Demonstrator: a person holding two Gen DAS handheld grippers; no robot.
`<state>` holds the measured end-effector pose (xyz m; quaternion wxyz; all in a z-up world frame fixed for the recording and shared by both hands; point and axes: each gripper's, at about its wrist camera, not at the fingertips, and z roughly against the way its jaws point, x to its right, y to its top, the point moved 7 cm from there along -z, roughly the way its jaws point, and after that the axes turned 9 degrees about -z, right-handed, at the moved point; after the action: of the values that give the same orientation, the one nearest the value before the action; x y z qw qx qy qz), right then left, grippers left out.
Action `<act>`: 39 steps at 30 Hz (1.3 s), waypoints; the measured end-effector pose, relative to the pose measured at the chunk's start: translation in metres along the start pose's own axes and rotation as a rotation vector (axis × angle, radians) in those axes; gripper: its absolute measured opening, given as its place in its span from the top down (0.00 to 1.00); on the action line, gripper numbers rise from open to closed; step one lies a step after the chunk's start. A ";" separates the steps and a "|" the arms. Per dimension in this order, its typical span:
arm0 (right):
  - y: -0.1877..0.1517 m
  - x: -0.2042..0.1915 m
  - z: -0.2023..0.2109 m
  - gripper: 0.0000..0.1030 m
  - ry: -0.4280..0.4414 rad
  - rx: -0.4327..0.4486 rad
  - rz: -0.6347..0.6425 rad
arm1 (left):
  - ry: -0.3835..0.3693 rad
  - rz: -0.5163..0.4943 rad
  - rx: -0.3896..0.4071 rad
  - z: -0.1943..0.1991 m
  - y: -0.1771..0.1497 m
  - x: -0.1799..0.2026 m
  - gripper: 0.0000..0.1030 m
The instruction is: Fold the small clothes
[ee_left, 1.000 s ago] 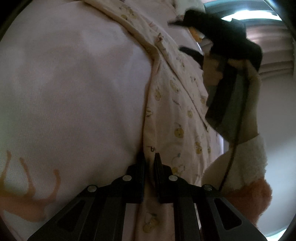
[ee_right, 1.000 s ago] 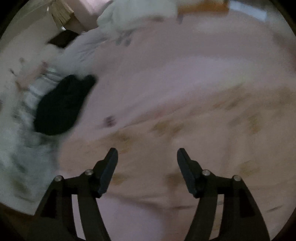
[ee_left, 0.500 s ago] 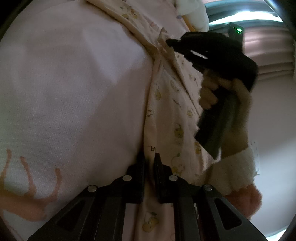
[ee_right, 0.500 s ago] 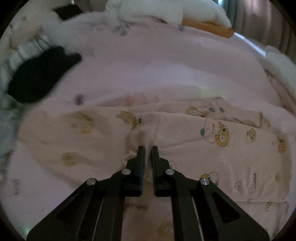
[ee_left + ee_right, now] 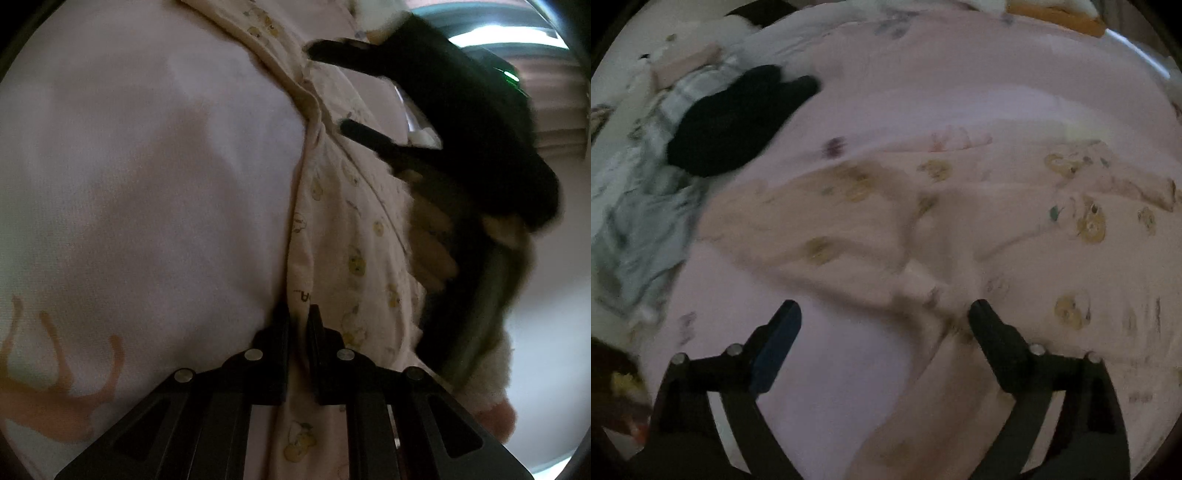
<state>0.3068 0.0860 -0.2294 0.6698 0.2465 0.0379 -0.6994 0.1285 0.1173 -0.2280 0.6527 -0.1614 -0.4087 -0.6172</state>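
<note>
A small cream garment printed with yellow bears (image 5: pixel 960 229) lies spread on a pink bedsheet (image 5: pixel 960 92). In the left wrist view the same garment (image 5: pixel 354 236) runs up the frame, and my left gripper (image 5: pixel 298 321) is shut on its edge. My right gripper (image 5: pixel 884 314) is open and empty, its fingers wide apart just above the garment's lower fold. It also shows in the left wrist view (image 5: pixel 369 96), open, over the far part of the garment, held by a hand in a fleecy sleeve.
A black garment (image 5: pixel 735 118) lies at the upper left of the bed on plaid and grey clothes (image 5: pixel 639 229). An orange pillow (image 5: pixel 1056 16) and white bedding are at the far edge. The sheet has an orange print (image 5: pixel 55 398).
My right gripper, shut on the garment's middle half a second ago, has opened and let go of it. My left gripper stays shut on the edge.
</note>
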 end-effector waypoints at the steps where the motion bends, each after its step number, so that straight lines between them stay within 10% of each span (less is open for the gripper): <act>1: -0.003 -0.003 0.010 0.11 -0.002 0.001 0.018 | 0.001 -0.002 0.002 -0.001 0.000 0.000 0.88; 5: -0.009 0.022 0.055 0.11 -0.128 0.102 0.100 | -0.006 0.000 0.006 -0.005 -0.003 -0.002 0.88; 15: -0.031 0.267 0.110 0.23 -0.530 0.203 -0.260 | 0.032 -0.021 0.044 0.002 0.002 0.006 0.88; 28: -0.051 0.284 0.117 0.14 -0.368 0.297 -0.203 | 0.106 0.042 0.196 0.017 0.027 0.000 0.88; 29: -0.053 0.287 0.122 0.14 -0.354 0.298 -0.209 | 0.128 0.054 0.225 0.024 0.031 -0.002 0.84; 33: -0.061 0.295 0.137 0.15 -0.341 0.301 -0.206 | 0.376 0.069 0.448 0.070 0.070 -0.013 0.19; 39: -0.064 0.303 0.139 0.20 -0.375 0.292 -0.205 | 0.400 0.212 0.557 0.128 0.140 -0.054 0.17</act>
<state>0.2109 -0.2396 -0.2453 0.5480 0.2014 -0.1635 -0.7953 0.2223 0.2714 -0.1479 0.7991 0.1053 -0.4063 -0.4304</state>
